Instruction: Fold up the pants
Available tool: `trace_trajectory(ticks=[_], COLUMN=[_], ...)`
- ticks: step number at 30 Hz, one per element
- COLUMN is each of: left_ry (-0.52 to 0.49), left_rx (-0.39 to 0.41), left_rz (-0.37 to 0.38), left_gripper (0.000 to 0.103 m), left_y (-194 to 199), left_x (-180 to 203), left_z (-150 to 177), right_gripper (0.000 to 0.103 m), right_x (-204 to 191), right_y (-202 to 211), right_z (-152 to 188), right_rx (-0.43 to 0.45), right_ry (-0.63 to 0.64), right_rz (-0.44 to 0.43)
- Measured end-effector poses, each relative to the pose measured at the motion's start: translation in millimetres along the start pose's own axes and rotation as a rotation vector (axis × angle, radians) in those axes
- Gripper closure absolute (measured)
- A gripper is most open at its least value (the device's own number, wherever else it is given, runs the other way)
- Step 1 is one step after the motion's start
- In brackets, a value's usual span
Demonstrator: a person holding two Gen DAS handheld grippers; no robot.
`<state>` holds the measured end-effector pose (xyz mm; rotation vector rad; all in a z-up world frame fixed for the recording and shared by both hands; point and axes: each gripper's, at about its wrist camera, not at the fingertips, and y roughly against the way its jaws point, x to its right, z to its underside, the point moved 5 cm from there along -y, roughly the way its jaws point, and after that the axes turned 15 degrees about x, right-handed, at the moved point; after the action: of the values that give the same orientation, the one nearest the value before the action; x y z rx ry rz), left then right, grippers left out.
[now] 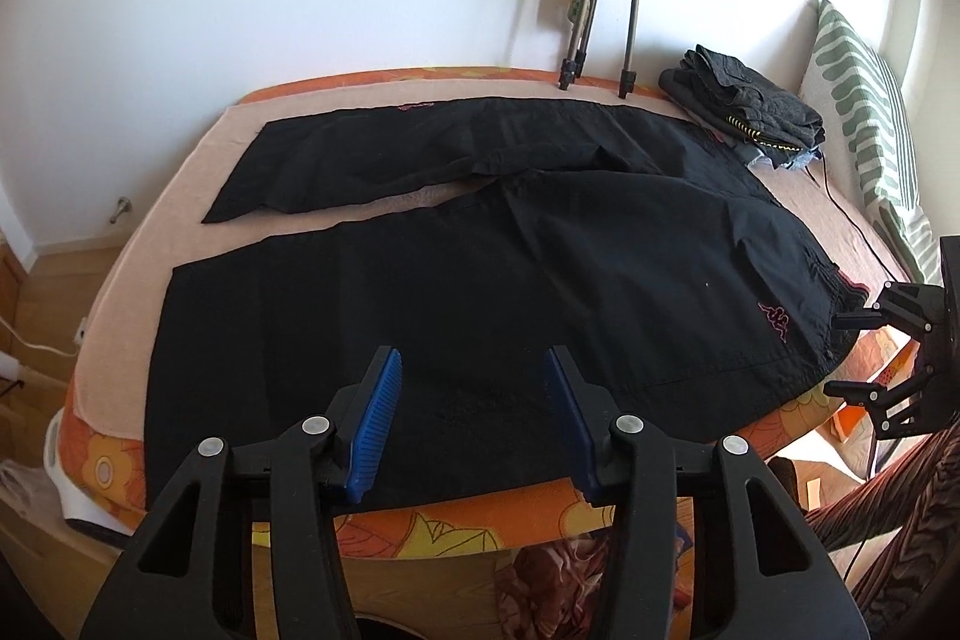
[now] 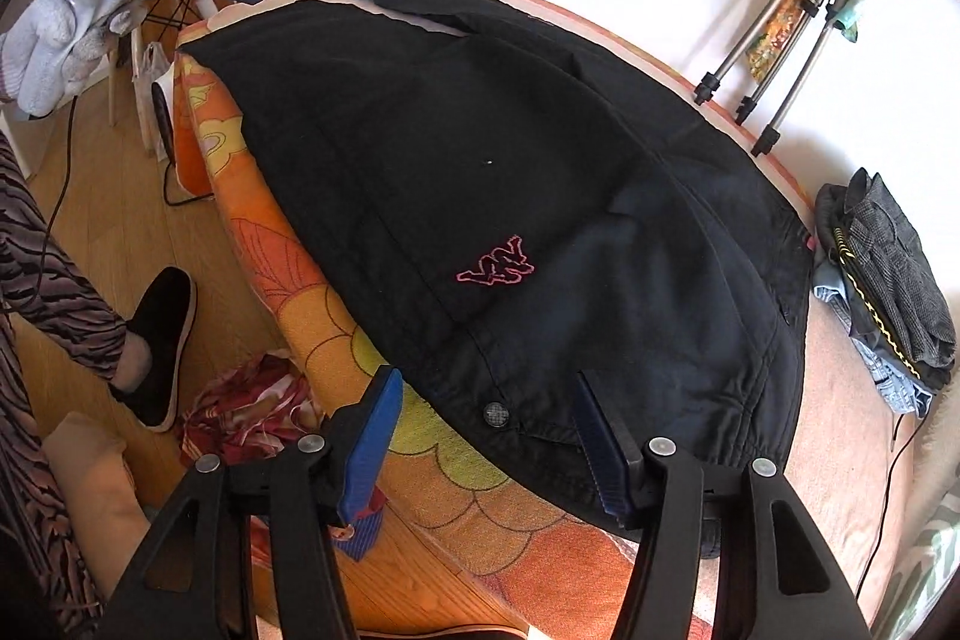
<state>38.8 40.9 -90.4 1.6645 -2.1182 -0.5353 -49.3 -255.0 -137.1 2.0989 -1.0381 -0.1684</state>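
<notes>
Black pants [image 1: 480, 256] with a pink logo [image 1: 775, 322] lie spread flat on the bed, legs apart pointing left, waist at the right. My left gripper [image 1: 474, 376] is open and empty above the near leg by the bed's front edge. My right gripper [image 2: 486, 400] is open and empty at the waistband's near corner, where a snap button [image 2: 495, 413] shows; it also shows at the right edge of the left wrist view [image 1: 852, 352]. The pants [image 2: 540, 196] fill the right wrist view.
A pile of folded clothes [image 1: 744, 100] sits at the bed's far right, next to a striped pillow [image 1: 870, 124]. Tripod legs [image 1: 600, 10] lean on the wall behind. A cable [image 1: 840, 202] crosses the bed. The person's foot [image 2: 156, 346] and crumpled fabric [image 2: 252, 406] are on the floor.
</notes>
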Motion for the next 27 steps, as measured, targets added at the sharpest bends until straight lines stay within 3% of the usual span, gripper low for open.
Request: trace_trajectory(ticks=[2, 8, 12, 15, 18, 23, 27], left_ry=[-0.037, -0.130, -0.182, -0.246, -0.326, -0.400, -0.399], left_rx=[-0.017, -0.050, -0.071, -0.083, -0.096, -0.113, -0.126], left_rz=[0.009, 0.044, 0.083, 0.121, 0.143, 0.097, 0.040], left_gripper=[0.055, 0.055, 0.052, 0.042, 0.041, 0.041, 0.042], left_y=[-2, -5, -4, -3, -4, -15, -23], left_x=[4, 11, 20, 33, 47, 49, 32], left_z=[2, 7, 13, 21, 30, 39, 39], right_gripper=[0.044, 0.071, 0.081, 0.084, 0.087, 0.096, 0.103], right_x=[-4, -8, -7, 0, 10, 24, 37], right_y=[-6, -16, -12, -8, -6, 1, 7], right_z=[0, -1, -5, -13, -23, -42, -53], right_rx=[-0.011, -0.040, -0.024, 0.000, 0.026, 0.079, 0.118], right_ry=[0.033, 0.040, 0.004, -0.036, -0.062, -0.087, -0.119], right_rz=[0.013, -0.010, -0.029, -0.027, -0.005, 0.041, 0.077])
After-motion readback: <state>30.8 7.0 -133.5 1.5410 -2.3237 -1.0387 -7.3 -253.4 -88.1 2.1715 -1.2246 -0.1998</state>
